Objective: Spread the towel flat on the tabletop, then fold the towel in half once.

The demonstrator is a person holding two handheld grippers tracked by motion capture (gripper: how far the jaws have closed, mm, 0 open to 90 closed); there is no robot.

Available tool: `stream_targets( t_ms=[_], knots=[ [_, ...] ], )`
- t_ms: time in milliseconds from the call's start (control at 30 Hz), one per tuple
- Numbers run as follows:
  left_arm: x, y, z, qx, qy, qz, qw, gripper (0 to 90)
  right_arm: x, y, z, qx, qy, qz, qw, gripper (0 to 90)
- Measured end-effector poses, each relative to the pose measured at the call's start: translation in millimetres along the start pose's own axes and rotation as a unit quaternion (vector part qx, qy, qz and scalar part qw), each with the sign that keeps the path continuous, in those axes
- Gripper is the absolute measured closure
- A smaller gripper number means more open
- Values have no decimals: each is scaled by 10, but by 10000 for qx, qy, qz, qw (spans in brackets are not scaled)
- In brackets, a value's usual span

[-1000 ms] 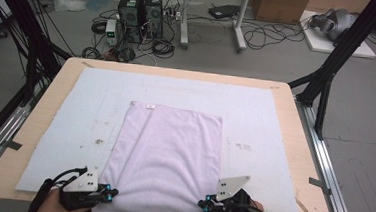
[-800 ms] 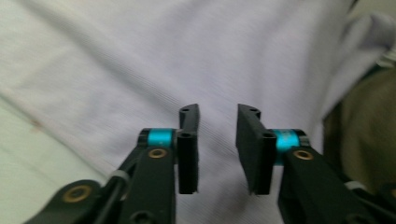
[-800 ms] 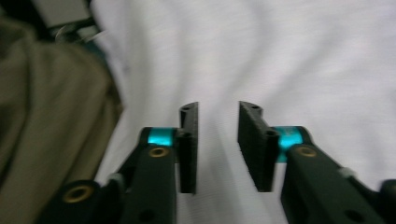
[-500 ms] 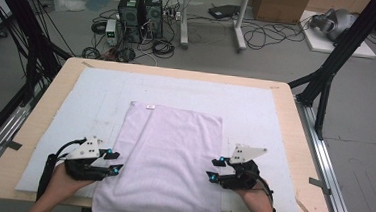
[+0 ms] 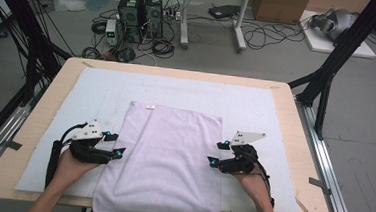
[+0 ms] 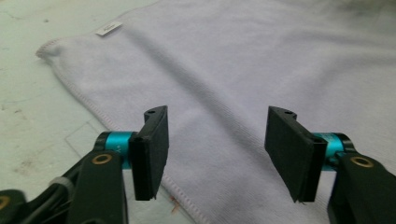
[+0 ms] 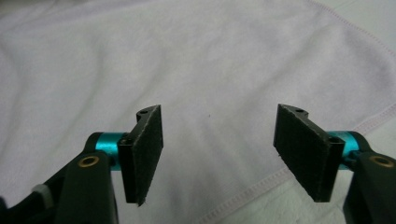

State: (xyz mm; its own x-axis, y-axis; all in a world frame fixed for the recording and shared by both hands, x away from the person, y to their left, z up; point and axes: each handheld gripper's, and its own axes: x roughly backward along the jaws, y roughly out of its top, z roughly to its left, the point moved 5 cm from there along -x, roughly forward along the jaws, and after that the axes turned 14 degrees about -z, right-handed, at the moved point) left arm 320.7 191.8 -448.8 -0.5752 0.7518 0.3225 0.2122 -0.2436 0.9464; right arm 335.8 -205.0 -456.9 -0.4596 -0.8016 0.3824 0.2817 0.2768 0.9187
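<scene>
A pale lilac towel (image 5: 167, 154) lies flat on the white mat (image 5: 256, 111), its near end hanging over the table's front edge. A small white label (image 5: 150, 106) marks its far edge. My left gripper (image 5: 114, 145) points at the towel's left edge; its jaws have just been opening and stand apart with nothing between them. In the left gripper view the towel (image 6: 261, 70) spreads under the left gripper (image 6: 217, 156). My right gripper (image 5: 217, 153) faces the towel's right edge, jaws also just opened, empty. The right gripper view shows the towel's hem (image 7: 261, 186) below the right gripper (image 7: 219, 156).
The wooden table (image 5: 301, 144) carries the mat. Beyond it on the floor stand computer towers (image 5: 141, 10), tangled cables (image 5: 266, 36) and cardboard boxes. Black frame legs (image 5: 329, 66) rise at both far sides. Metal rails (image 5: 323, 155) run along the table's sides.
Both grippers have moved from the towel's near corners away from the front edge along its sides and let go. Their jaws have gone from shut to open. The towel now lies flatter.
</scene>
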Motion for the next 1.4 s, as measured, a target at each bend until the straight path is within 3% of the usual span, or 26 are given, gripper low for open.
stream_targets(
  t_ms=[300,600,833,900,1200,1400],
  knots=[
    [-9,-18,46,70,53,22,10000,328,13,10,-56,5,-194,-47,9998,249],
    [-1,-33,56,36,47,90,9999,333,-4,-2,-23,92,-154,59,9998,250],
    [18,-4,98,-107,51,148,9998,352,-8,-6,-24,128,-108,99,9998,251],
    [16,25,136,-106,13,143,9998,355,1,16,-54,172,-143,86,9997,253],
    [-134,218,276,-177,37,177,9997,377,-6,176,-310,-38,-178,5,9998,258],
    [-288,398,517,48,43,130,9999,430,-83,372,-489,18,-217,125,9997,281]
  ],
)
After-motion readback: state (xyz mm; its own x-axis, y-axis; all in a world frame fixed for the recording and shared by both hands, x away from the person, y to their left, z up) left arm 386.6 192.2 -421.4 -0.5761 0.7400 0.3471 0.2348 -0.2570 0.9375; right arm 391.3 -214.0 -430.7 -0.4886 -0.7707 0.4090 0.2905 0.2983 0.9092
